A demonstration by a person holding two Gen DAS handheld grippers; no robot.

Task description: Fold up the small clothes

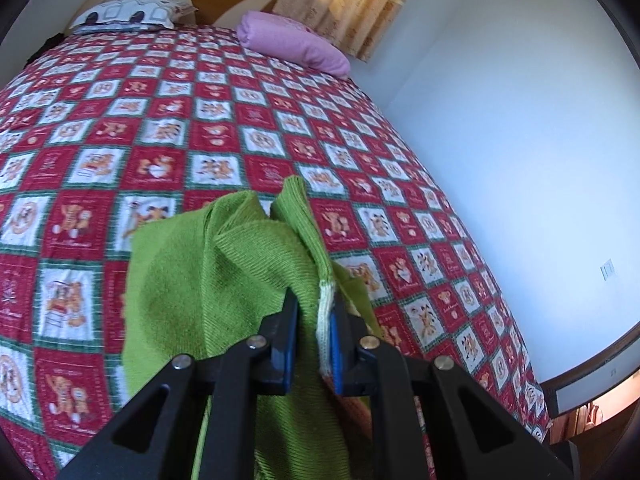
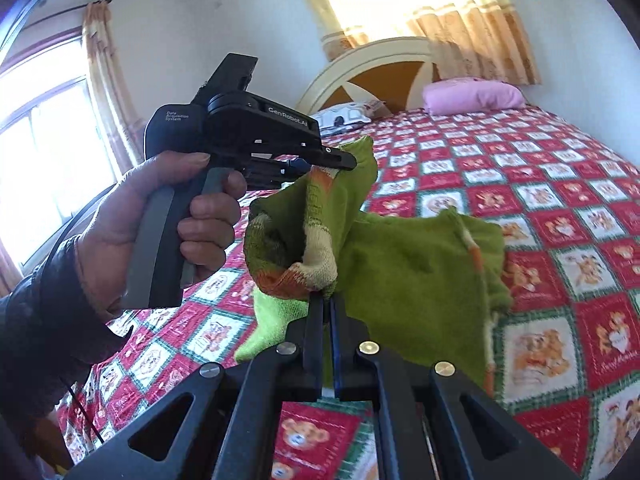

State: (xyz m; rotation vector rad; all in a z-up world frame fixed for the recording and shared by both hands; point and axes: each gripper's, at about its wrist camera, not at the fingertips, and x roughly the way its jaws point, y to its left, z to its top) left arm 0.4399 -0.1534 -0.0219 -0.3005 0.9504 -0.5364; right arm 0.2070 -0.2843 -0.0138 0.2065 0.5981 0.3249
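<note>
we held a little green sweater [image 2: 408, 276] up in the air over the bed [image 2: 560, 184]. it was not lying flat yet.

our left gripper [image 1: 313, 320] was pinched shut on a thick bunch of the green knit, right by a white seam. from the other side we could see that same gripper [image 2: 320, 164] up high, with our left hand [image 2: 160, 224] squeezing its handle. our right gripper [image 2: 326, 308] was squeezed tight too, biting the striped cuff end where the orange and cream bands were.

so both grippers had the sweater, and they were close together. the left one was higher and a bit farther away, and the right one was lower. the cloth between them ran up and down, short and crumpled. the rest of the sweater hung off to the right side and drooped toward the red bear quilt [image 1: 168, 136], but we could not tell if it touched.

we think the next move needed the two grippers to pull apart sideways, so the sweater could stretch long and then go down flat on the quilt. there was lots of open quilt in front of us. the pink pillow [image 1: 292, 42] and the white pillow [image 1: 128, 14] were far off by the headboard [image 2: 380, 76], so they would not get in the way.
</note>
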